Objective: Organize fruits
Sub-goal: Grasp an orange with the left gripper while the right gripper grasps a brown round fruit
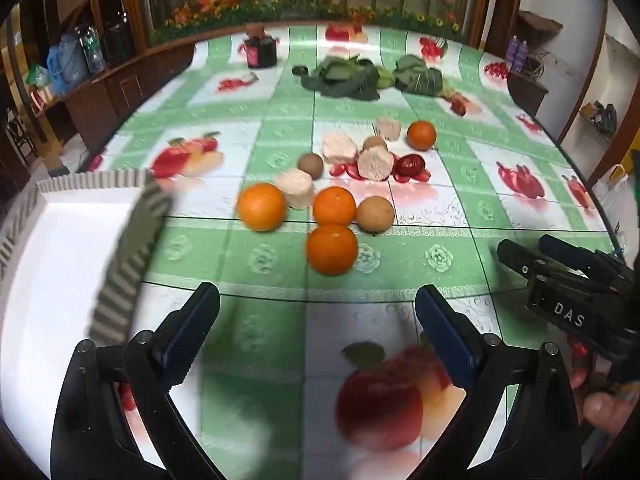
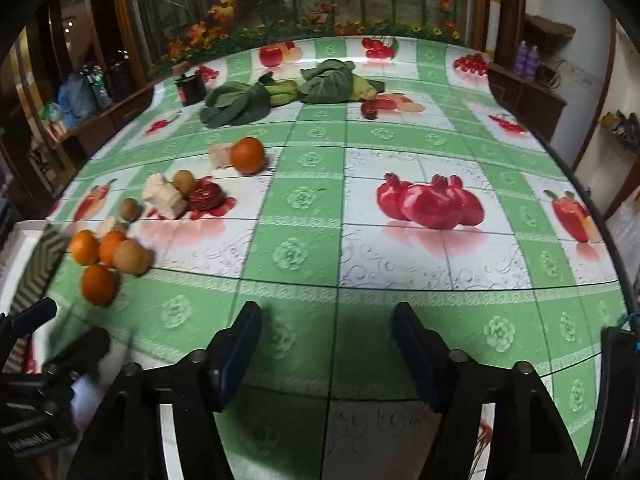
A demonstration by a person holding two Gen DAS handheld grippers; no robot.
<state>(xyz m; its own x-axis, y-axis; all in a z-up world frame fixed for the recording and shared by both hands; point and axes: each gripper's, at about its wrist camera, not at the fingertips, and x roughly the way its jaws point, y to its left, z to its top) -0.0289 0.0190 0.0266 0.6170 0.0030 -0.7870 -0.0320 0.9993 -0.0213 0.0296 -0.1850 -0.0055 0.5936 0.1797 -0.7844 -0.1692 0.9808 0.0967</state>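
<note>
Both grippers hovered empty, jaws apart: the left gripper (image 1: 318, 334) and the right gripper (image 2: 327, 354). Four oranges (image 1: 331, 249), round and showing no long axis, lay among brown fruits (image 1: 375, 214) mid-table, right of the white tray (image 1: 60, 248), whose striped handle (image 1: 128, 256) ran near-to-far.

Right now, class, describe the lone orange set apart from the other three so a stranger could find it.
Start at the leafy greens at the table's far side. Coming nearer, the first orange sits beside a pale spongy chunk. Unlike the clustered three oranges nearer the white tray, it sits alone.
</note>
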